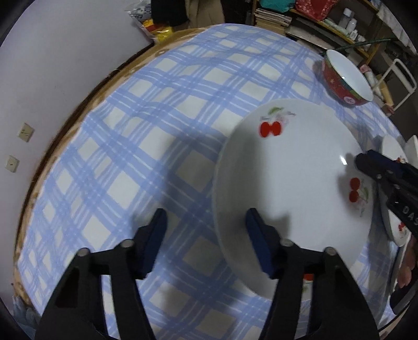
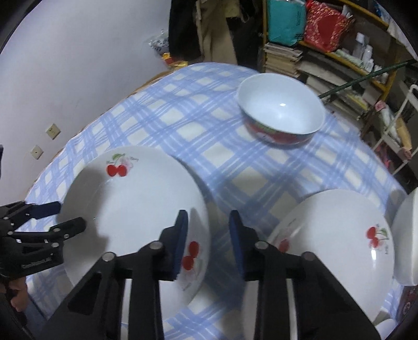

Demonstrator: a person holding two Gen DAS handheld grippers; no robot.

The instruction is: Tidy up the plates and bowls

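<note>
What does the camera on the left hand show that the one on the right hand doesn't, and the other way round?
Only the left view shows the bare wooden table edge curving past the cloth. Only the right view shows the whole second cherry plate and the teal bag on the shelf. Both show the big cherry plate between the two tongs, the red bowl, the blue checked cloth, and both tongs: left tongs and right tongs straddle opposite rims.
</note>
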